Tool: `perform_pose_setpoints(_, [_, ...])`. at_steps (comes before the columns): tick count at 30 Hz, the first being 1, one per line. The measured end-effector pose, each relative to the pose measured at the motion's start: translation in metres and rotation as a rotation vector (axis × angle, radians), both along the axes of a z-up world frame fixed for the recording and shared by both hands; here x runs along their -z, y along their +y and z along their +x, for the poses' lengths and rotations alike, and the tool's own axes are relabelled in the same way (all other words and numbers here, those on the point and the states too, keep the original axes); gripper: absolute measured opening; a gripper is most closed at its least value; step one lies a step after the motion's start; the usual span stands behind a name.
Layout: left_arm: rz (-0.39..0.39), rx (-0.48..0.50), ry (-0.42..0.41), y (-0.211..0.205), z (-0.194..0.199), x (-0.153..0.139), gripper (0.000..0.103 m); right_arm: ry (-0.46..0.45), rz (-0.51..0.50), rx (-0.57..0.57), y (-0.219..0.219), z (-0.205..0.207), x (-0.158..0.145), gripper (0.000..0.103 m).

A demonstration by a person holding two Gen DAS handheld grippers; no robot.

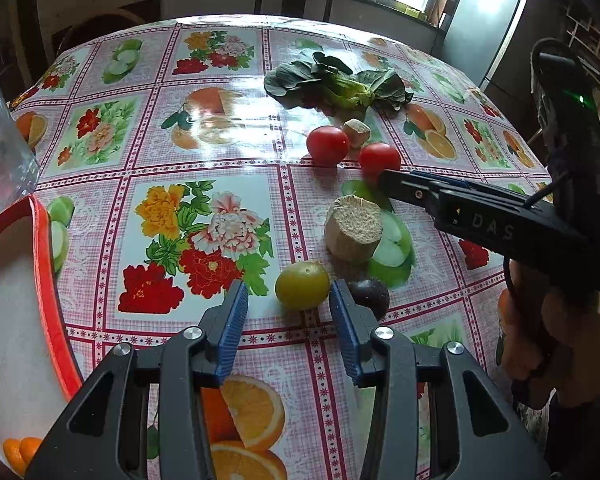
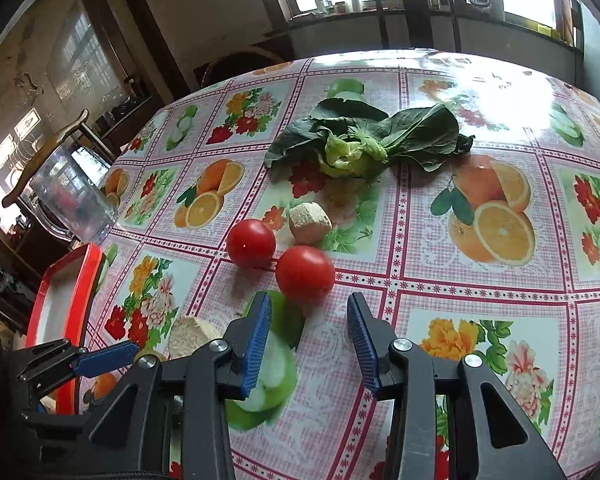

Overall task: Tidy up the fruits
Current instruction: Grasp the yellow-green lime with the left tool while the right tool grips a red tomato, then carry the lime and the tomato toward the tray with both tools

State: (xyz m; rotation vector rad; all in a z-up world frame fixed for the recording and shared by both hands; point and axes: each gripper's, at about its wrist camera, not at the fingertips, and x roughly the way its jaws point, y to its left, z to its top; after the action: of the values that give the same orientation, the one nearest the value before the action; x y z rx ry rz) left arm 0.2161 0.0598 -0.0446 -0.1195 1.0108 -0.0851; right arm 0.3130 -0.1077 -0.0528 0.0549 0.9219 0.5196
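Two hand-held grippers lean down over a table [image 1: 148, 184] covered in a glossy cloth printed with flowers and fruit.

Nearest in the left wrist view, the left gripper [image 1: 288, 300] has its blue-padded jaws spread apart and gripping nothing. A yellow-green plum [image 1: 302, 285] lies on the cloth just ahead of the gap between them, close to the tips but not touching either pad. A dark purple plum [image 1: 370, 295] sits just beside the right-hand finger, partly hidden by it, so contact is hard to judge. At the left edge is a red-rimmed tray [image 1: 46, 264] with orange fruit [image 1: 18, 450] in its near corner.

A little farther lies a large pale cut stalk piece [image 1: 353, 234].

In the right wrist view, the right gripper [image 2: 309, 340] is also spread and empty. The nearer tomato [image 2: 305, 274] rests on the cloth just beyond its fingertips, in line with the gap. Beyond it lie a second tomato [image 2: 251, 242] and a small cut stalk piece [image 2: 309, 223], close together.

Farthest, a leafy green vegetable [image 2: 364, 144] lies flat.
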Motion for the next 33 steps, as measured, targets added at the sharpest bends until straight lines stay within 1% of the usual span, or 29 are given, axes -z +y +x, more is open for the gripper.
perform_pose_setpoints(4, [0.032, 0.013, -0.011, -0.006, 0.004, 0.001, 0.040, -0.027, -0.020, 0.005, 0.007, 0.007, 0.001, 0.040])
perform_pose_setpoints(6, [0.050, 0.017, -0.017, -0.008, 0.006, 0.001, 0.032, -0.047, -0.054, 0.004, 0.012, 0.006, 0.001, 0.035])
perform_pose_setpoints(7, [0.042, 0.026, -0.018, -0.009, 0.006, 0.001, 0.026, -0.050, -0.052, -0.005, 0.013, 0.004, 0.000, 0.032])
perform_pose_setpoints(8, [0.034, 0.032, -0.018, -0.009, 0.006, 0.001, 0.024, -0.051, -0.055, -0.007, 0.013, 0.002, -0.001, 0.032])
perform_pose_setpoints(10, [0.041, 0.035, -0.022, -0.010, 0.004, 0.000, 0.024, -0.053, -0.054, -0.007, 0.010, -0.005, -0.002, 0.032])
perform_pose_setpoints(13, [0.027, 0.040, -0.029, -0.009, -0.003, -0.004, 0.024, -0.035, -0.022, -0.005, 0.003, -0.017, -0.003, 0.032])
perform_pose_setpoints(21, [-0.012, 0.001, -0.069, 0.005, -0.035, -0.020, 0.024, -0.047, 0.052, -0.021, -0.012, -0.068, -0.021, 0.032])
perform_pose_setpoints(28, [-0.032, -0.028, -0.105, 0.015, -0.072, -0.031, 0.023, -0.066, 0.078, -0.067, -0.005, -0.116, -0.035, 0.032])
perform_pose_setpoints(33, [-0.032, -0.035, -0.114, 0.017, -0.092, -0.035, 0.024, -0.068, 0.080, -0.093, 0.005, -0.140, -0.038, 0.032])
